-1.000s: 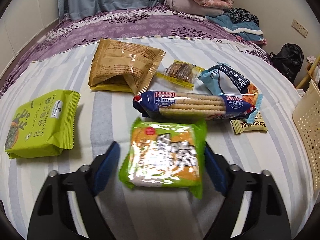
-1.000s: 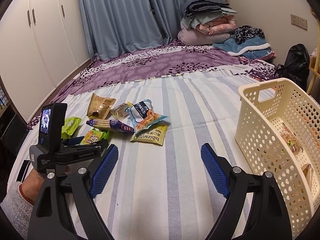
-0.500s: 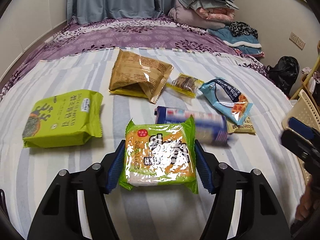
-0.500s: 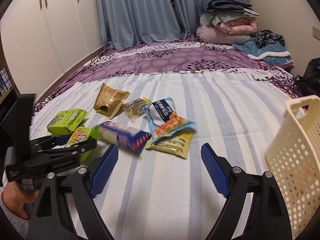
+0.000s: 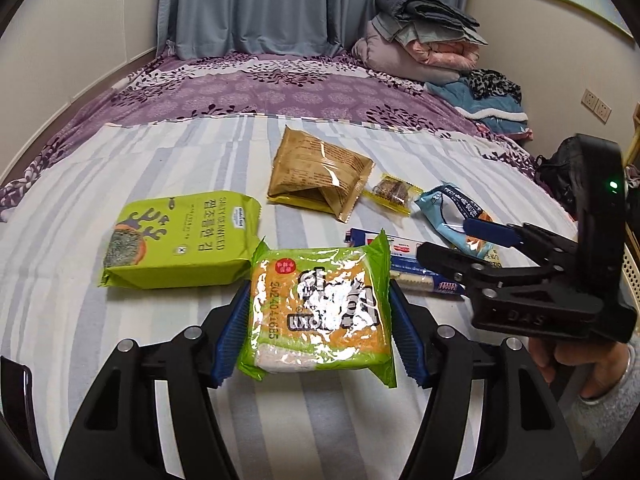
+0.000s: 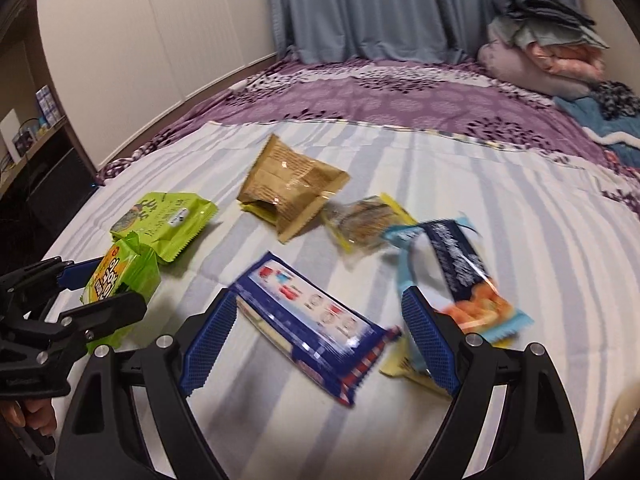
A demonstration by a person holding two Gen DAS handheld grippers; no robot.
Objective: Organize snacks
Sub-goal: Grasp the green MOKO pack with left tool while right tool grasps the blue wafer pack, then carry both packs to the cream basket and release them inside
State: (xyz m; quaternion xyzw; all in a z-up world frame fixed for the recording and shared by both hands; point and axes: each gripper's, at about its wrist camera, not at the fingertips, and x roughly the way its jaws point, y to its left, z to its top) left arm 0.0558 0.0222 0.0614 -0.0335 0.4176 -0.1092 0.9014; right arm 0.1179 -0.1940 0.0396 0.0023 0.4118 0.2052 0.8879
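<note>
Both claws have changed since a second ago: the left claw (image 5: 318, 330) has closed from an open straddle onto the green noodle pack (image 5: 320, 312), and the right claw (image 6: 316, 342) has swung away from the basket to the snack pile. The left claw's blue pads press the pack's two long sides, a grip across the narrow width that should keep the crinkly wrapper from slipping when lifted; whether it is clear of the bed (image 5: 160, 360) I cannot tell. The right claw stands apart, its fingers either side of the blue cracker sleeve (image 6: 316, 326), which lies slantwise between them, so closing now would likely catch it askew. Still on the bed are the seaweed pack (image 5: 180, 240), brown bag (image 5: 316, 172), small yellow bar (image 5: 394, 192) and light blue pouch (image 6: 460, 272).
</note>
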